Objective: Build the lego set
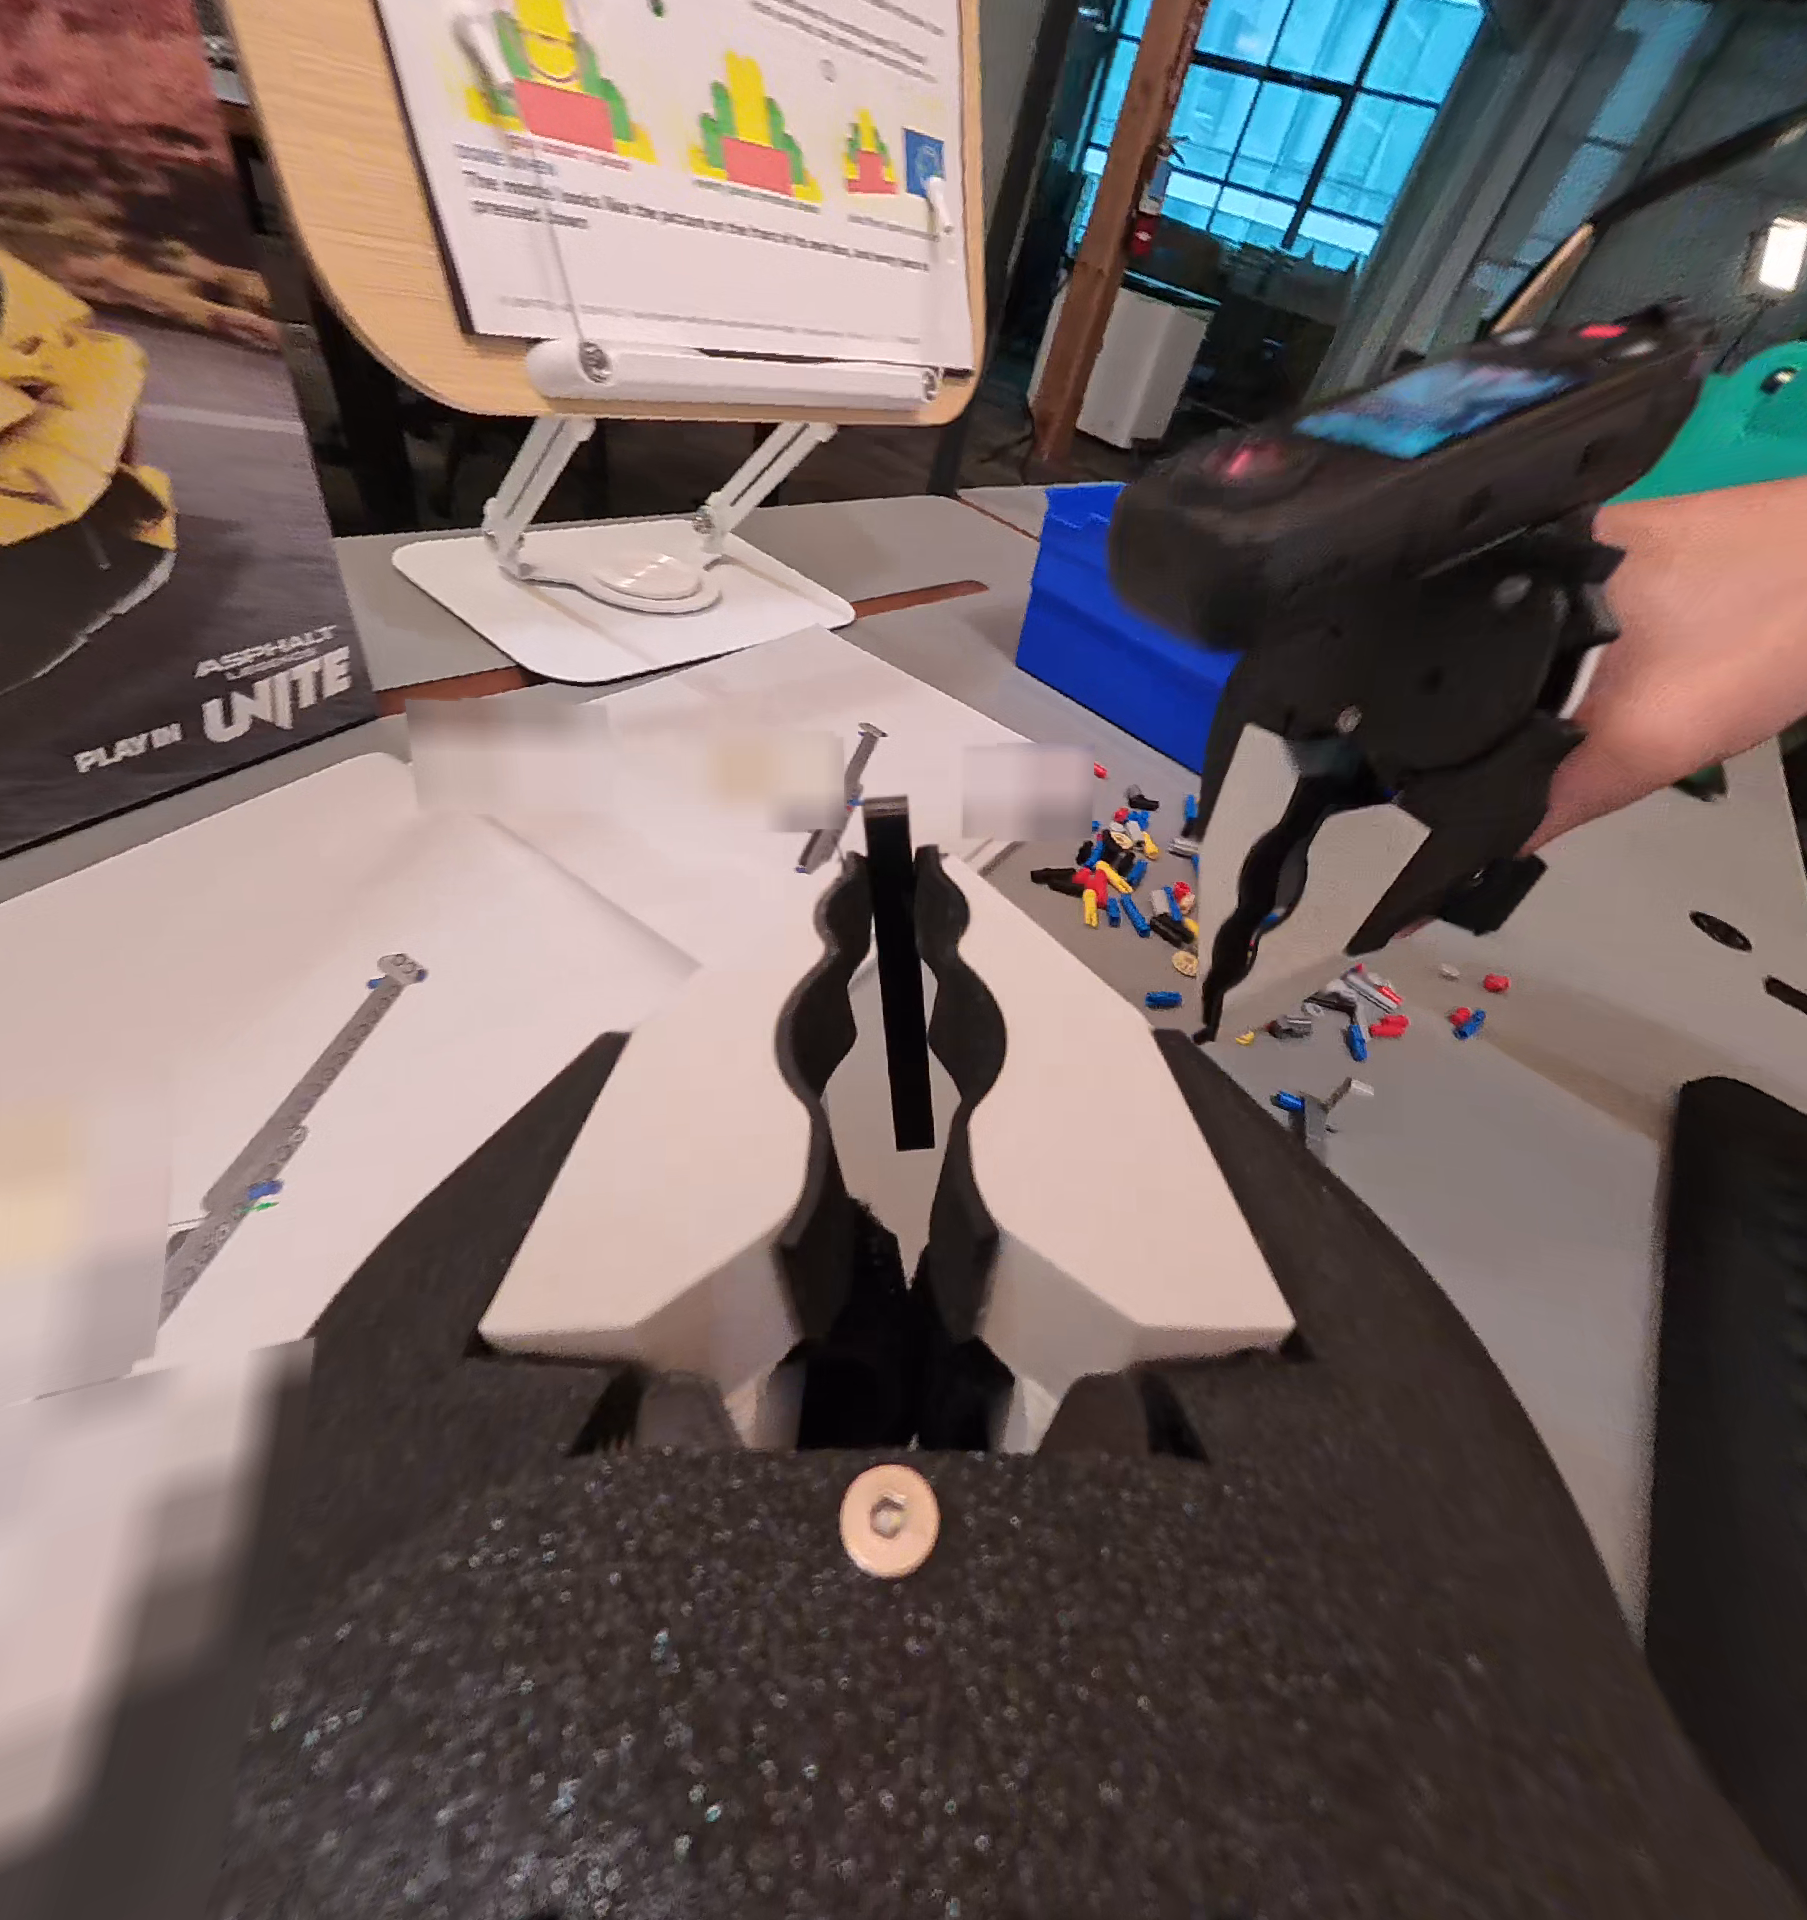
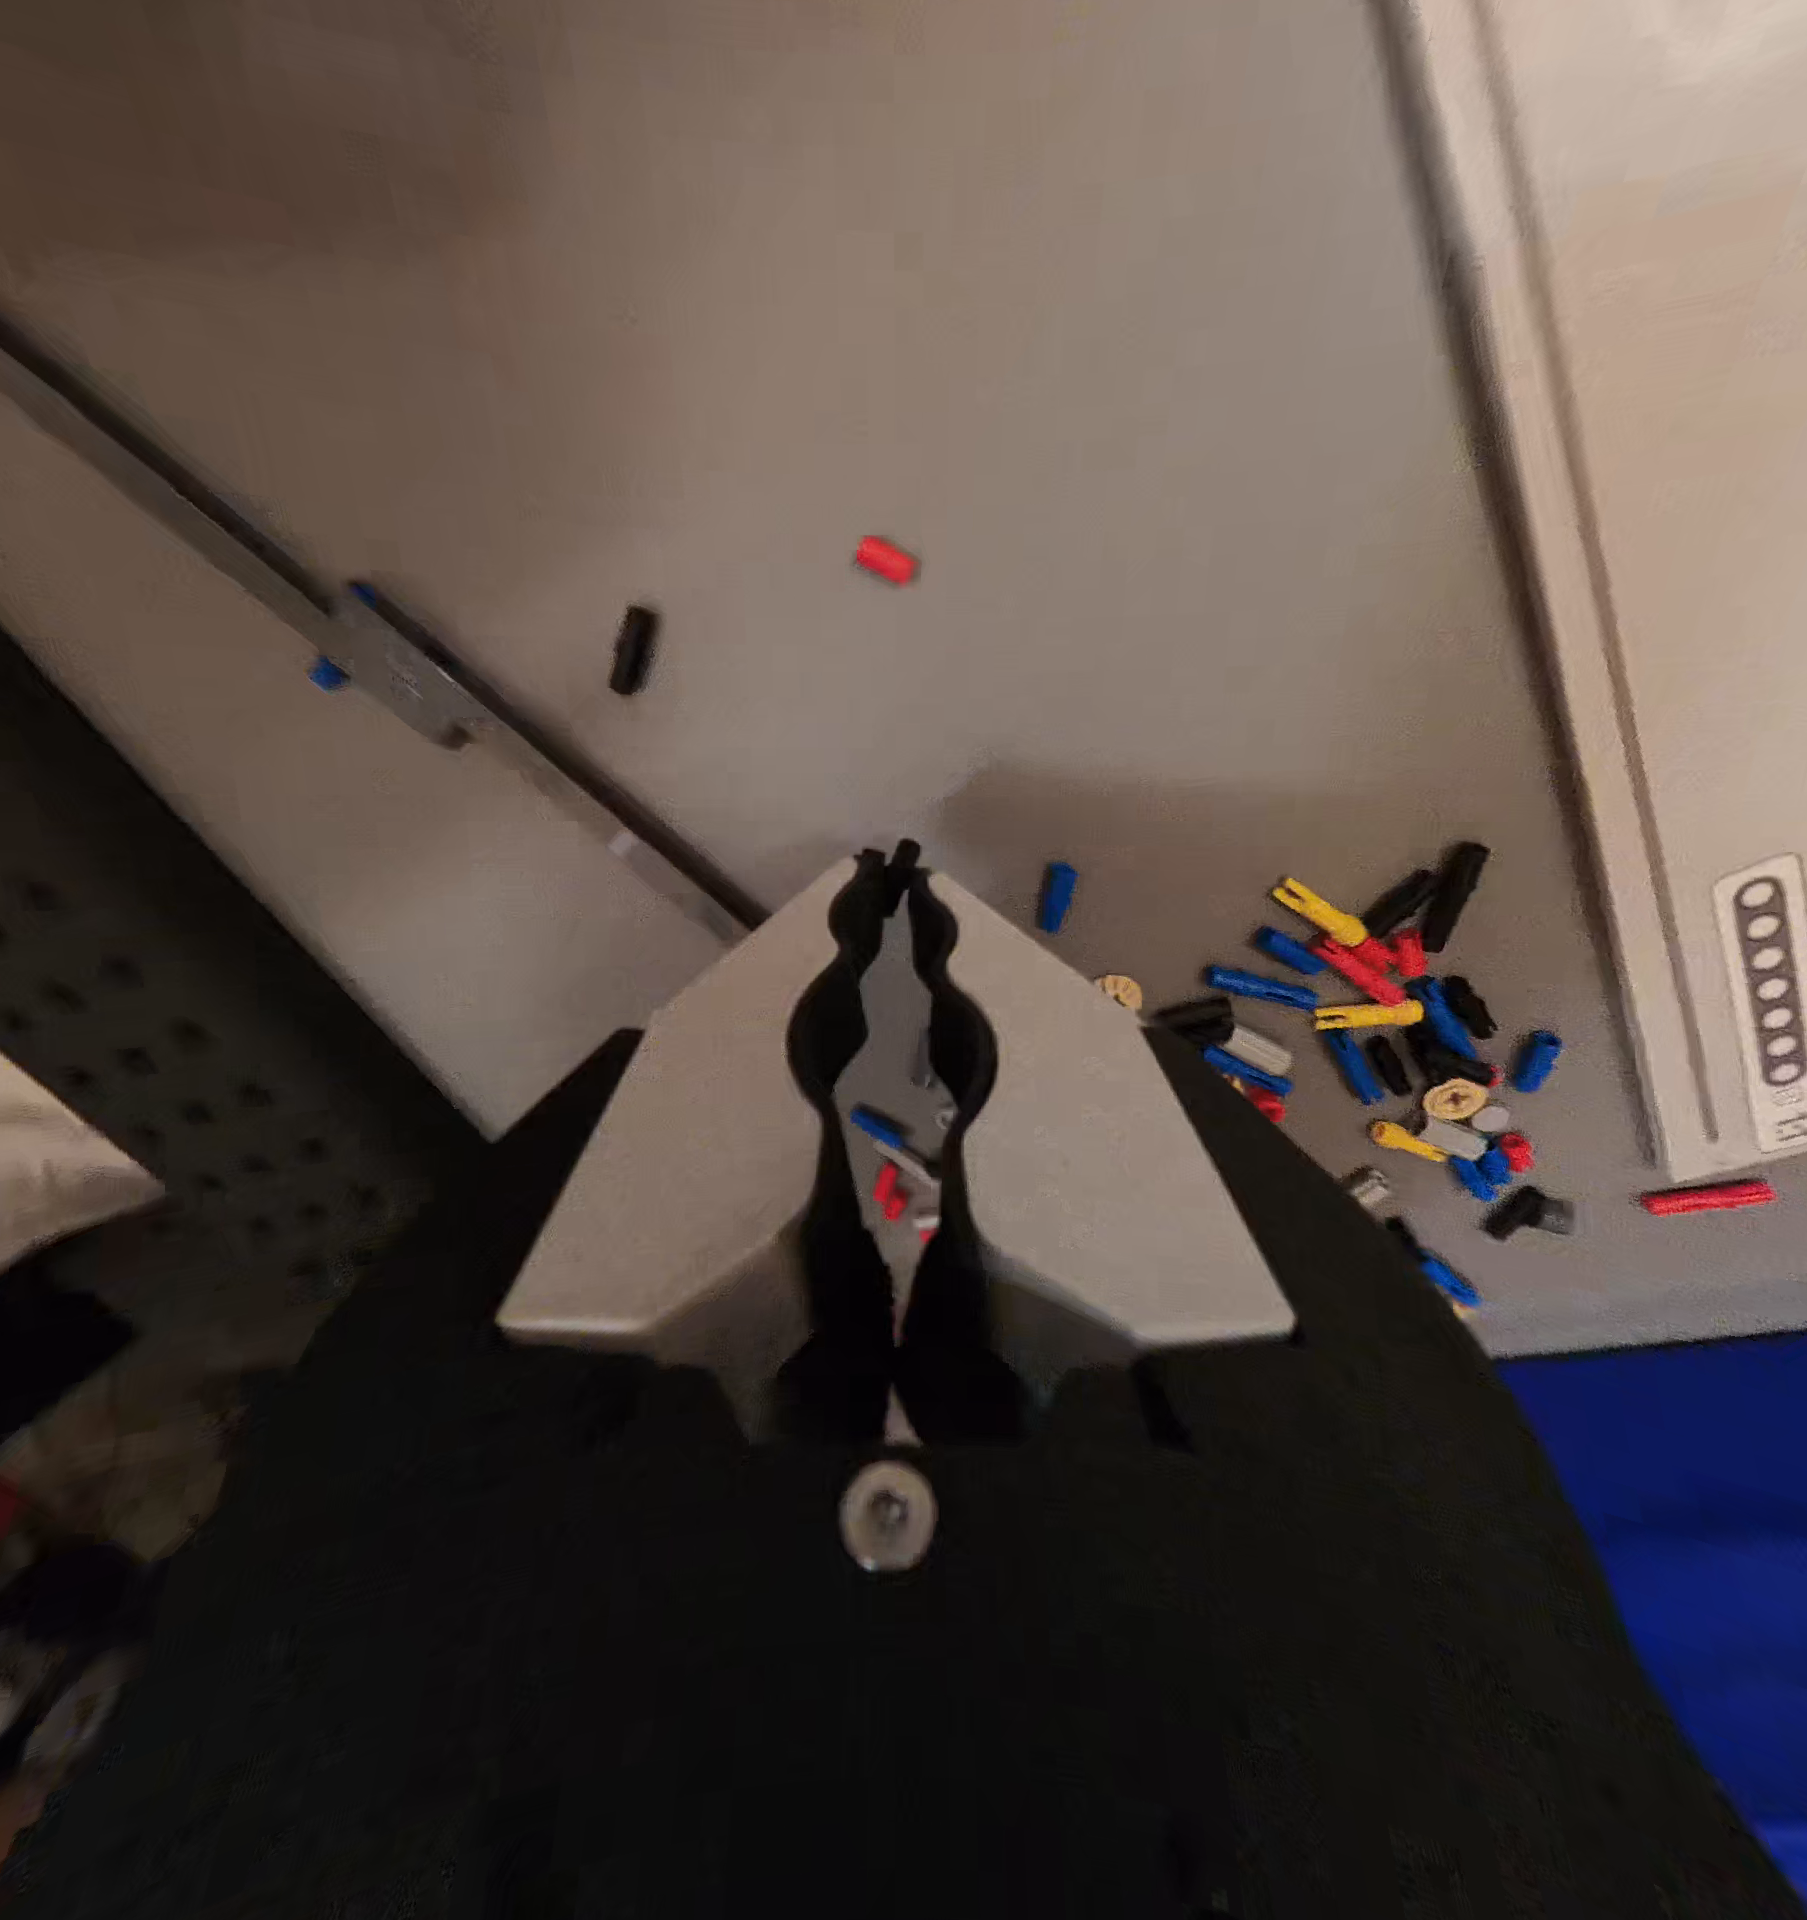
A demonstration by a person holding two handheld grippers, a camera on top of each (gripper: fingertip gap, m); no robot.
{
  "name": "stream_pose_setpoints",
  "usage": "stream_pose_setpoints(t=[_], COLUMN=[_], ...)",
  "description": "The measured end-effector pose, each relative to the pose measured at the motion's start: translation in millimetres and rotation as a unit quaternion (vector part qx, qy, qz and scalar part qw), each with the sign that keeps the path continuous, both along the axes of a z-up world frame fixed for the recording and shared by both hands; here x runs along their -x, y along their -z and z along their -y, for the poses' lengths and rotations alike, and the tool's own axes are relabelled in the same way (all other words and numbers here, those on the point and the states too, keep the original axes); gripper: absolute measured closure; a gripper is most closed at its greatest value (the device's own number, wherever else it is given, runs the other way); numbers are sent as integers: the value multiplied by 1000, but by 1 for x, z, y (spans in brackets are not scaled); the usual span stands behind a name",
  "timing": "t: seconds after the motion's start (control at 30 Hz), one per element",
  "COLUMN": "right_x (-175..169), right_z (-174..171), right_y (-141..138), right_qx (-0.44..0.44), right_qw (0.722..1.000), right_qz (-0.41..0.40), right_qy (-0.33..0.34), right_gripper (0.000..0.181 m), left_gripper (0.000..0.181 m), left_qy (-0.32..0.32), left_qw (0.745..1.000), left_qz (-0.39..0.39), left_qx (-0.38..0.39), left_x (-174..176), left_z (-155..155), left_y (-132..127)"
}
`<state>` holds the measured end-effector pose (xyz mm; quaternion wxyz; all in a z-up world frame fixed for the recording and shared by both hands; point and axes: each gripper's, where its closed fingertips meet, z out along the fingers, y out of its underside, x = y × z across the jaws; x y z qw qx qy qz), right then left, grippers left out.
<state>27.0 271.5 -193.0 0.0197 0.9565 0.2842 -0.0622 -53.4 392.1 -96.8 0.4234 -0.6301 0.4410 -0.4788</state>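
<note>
My left gripper (image 1: pixel 888 868) is shut on a long black beam (image 1: pixel 901 997), which runs along the gap between the fingers and pokes out past the tips. It hovers over white paper sheets (image 1: pixel 525 935). My right gripper (image 2: pixel 886 864) is shut on a small black pin (image 2: pixel 904 854) at its tips, above the grey table. It also shows in the left wrist view (image 1: pixel 1216 997), held by a hand, over a pile of small coloured pins (image 1: pixel 1127 873). That pile lies to the right in the right wrist view (image 2: pixel 1398 1029).
A long grey beam (image 1: pixel 296 1112) with blue pins lies on the paper at left. A grey beam (image 2: pixel 400 665), a black pin (image 2: pixel 632 649), a red pin (image 2: pixel 886 559) and a red axle (image 2: pixel 1707 1198) lie loose. An instruction stand (image 1: pixel 670 208) and a blue bin (image 1: pixel 1107 623) stand behind.
</note>
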Motion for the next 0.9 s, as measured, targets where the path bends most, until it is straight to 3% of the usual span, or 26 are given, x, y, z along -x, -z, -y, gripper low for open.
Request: stream_pose_setpoints(t=[0.13, 0.33, 0.9], right_x=[-12, -18, -29], right_z=[-5, -14, -22], right_y=[8, 14, 17], right_qx=[88, 163, 194], right_qw=[993, 984, 975], right_qz=[65, 69, 92], right_qy=[-46, -37, -48], right_gripper=[177, 177, 177], left_gripper=[175, 175, 175], left_qy=[-27, -38, -11], left_qw=[1000, 999, 999], left_qz=[9, 22, 12], left_qx=[-3, -13, -28], left_x=[6, 10, 4], left_z=[-15, -19, -3], left_y=[-4, -11, -9])
